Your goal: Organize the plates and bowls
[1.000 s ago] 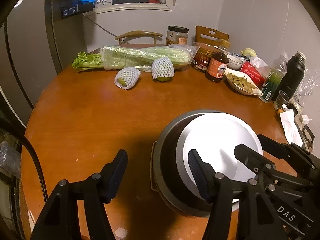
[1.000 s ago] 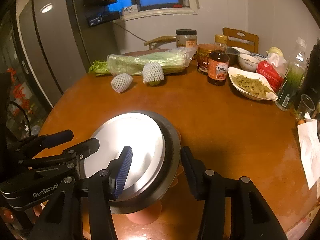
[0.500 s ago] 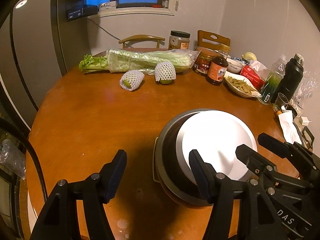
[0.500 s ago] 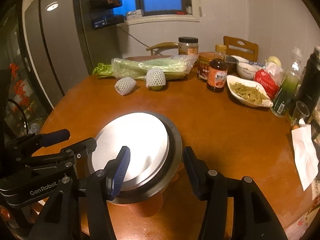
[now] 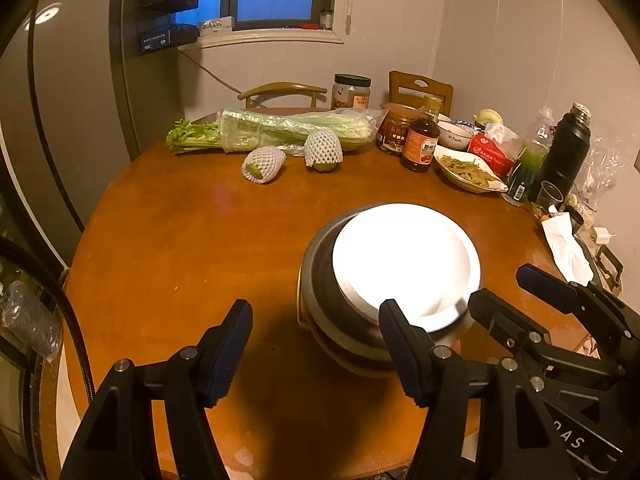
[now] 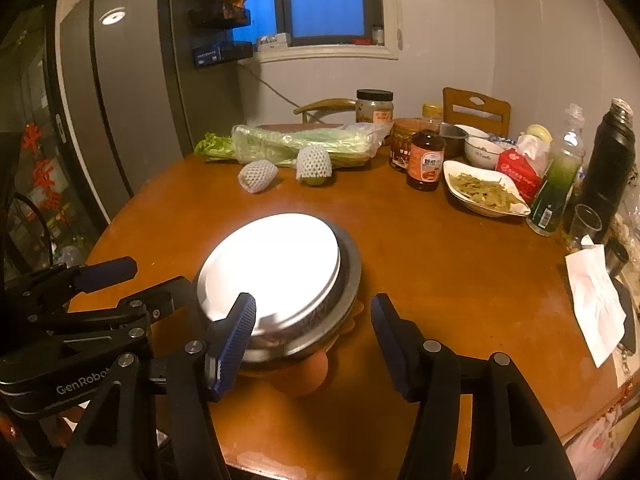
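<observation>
A stack of dishes stands on the round wooden table: a white plate on top, in a steel bowl, over an orange bowl. The plate and steel bowl also show in the right wrist view. My left gripper is open and empty, just left of the stack. My right gripper is open, its fingers on either side of the stack's near edge, above the table.
At the back are bagged celery, two netted fruits, jars, a sauce bottle, a dish of food, a black flask, a glass and paper. A fridge stands left.
Both grippers have pulled back and risen, so the stack looks smaller and farther. The stack has stayed in place. Both stay open.
</observation>
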Tool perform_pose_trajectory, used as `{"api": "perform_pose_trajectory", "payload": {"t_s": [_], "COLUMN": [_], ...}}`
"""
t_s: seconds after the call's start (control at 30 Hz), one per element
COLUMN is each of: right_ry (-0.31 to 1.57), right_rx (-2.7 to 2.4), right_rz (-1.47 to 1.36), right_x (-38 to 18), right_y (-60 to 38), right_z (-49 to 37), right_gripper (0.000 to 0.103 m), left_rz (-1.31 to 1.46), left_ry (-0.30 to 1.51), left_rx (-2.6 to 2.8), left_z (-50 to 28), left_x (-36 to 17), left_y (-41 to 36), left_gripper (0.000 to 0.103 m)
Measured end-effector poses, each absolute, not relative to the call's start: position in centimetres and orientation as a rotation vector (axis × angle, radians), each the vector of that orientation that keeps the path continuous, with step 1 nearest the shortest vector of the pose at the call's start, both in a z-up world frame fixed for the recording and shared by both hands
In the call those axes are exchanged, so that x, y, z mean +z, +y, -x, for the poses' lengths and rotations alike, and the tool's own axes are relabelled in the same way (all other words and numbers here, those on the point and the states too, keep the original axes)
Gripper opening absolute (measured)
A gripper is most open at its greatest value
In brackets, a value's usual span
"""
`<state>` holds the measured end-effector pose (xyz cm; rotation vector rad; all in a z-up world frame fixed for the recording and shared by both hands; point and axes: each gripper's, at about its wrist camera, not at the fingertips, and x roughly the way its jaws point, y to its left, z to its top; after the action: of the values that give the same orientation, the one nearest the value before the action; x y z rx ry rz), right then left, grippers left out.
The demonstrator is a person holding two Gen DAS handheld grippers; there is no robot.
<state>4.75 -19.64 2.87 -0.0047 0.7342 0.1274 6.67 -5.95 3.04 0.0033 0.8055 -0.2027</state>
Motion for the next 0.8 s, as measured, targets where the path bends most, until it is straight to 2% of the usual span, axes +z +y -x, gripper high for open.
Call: {"api": "perform_pose_trajectory", "payload": {"t_s": [0.8], "right_ry": [0.71], "right_rx": [0.106], "right_rz": [0.002], "right_x": [1.0], "right_y": [-20.4], "right_z": [2.2], "right_gripper": [0.065], "left_rz": [-0.021], "left_ry": [0.777], "left_rx": [-0.134], "left_z": [-0.1], "left_x": [1.4], "left_y": [-5.6], "left_gripper": [0.069]}}
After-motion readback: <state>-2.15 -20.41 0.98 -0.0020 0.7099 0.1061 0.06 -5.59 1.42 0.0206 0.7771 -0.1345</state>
